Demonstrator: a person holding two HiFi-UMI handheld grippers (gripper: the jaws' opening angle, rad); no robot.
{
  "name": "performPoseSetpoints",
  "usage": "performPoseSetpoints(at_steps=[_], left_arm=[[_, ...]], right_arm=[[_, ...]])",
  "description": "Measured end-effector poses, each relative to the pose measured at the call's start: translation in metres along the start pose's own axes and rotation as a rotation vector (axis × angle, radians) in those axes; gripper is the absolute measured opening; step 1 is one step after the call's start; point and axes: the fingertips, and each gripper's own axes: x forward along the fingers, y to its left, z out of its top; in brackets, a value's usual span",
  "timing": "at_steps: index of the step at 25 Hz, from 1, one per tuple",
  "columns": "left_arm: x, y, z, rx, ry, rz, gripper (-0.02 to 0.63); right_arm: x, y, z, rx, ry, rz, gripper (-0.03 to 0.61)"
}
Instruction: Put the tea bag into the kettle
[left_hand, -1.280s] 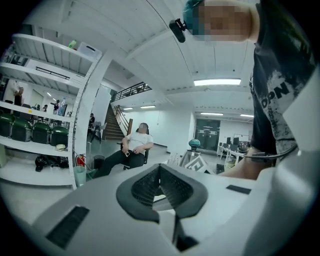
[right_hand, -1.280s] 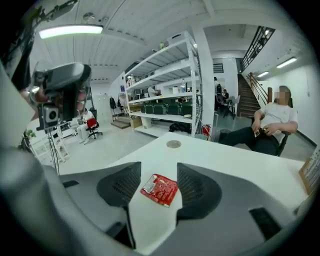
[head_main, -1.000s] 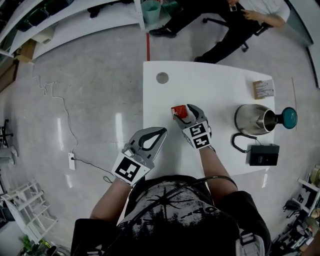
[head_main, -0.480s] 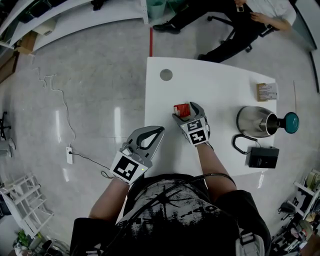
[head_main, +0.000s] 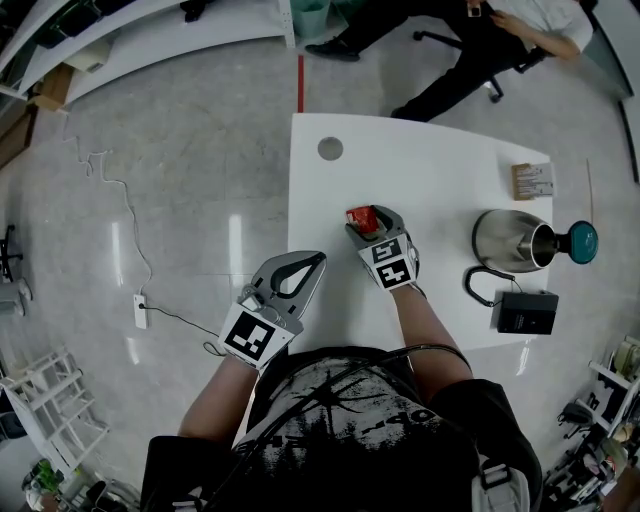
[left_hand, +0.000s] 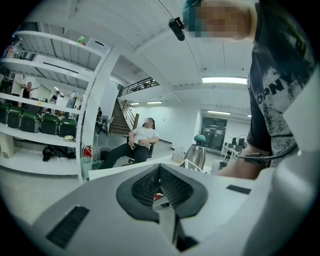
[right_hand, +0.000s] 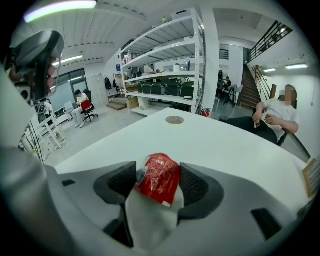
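Right gripper (head_main: 371, 223): jaws had just been closing around the red tea bag (right_hand: 157, 176) at the table (head_main: 420, 170). Pad contact looked firm, not certain. Confirm the pinch before lifting toward the kettle (head_main: 505, 240). Left gripper (head_main: 300, 272) was closed and empty.

Black T-shirt (head_main: 340, 440) with white print

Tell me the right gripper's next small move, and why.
Probably lift straight up. The right gripper has just been closing its jaws, and the tea bag now sits between them, both pads against its sides, low over the table; the kettle stands off to its right.
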Motion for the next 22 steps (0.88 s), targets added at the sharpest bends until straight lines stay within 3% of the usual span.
performPoseSetpoints(at_steps=[4, 6, 18, 22], left_arm=[[0.001, -0.002, -0.001, 0.002, -0.001, 0.001, 0.010], [0.000, -0.003, -0.001, 0.003, -0.003, 0.004, 0.011], [-0.007, -0.008, 0.004, 0.008, -0.008, 0.010, 0.011], [-0.009, -0.009, 0.007, 0.009, -0.016, 0.004, 0.010]], right_arm=[[0.000, 0.007, -0.002, -0.042, 0.023, 0.017, 0.110], [0.000, 0.010, -0.004, -0.055, 0.033, 0.017, 0.043], [0.001, 0.011, -0.005, -0.063, 0.033, 0.042, 0.028], [-0.011, 0.011, 0.008, -0.068, -0.040, 0.045, 0.026]])
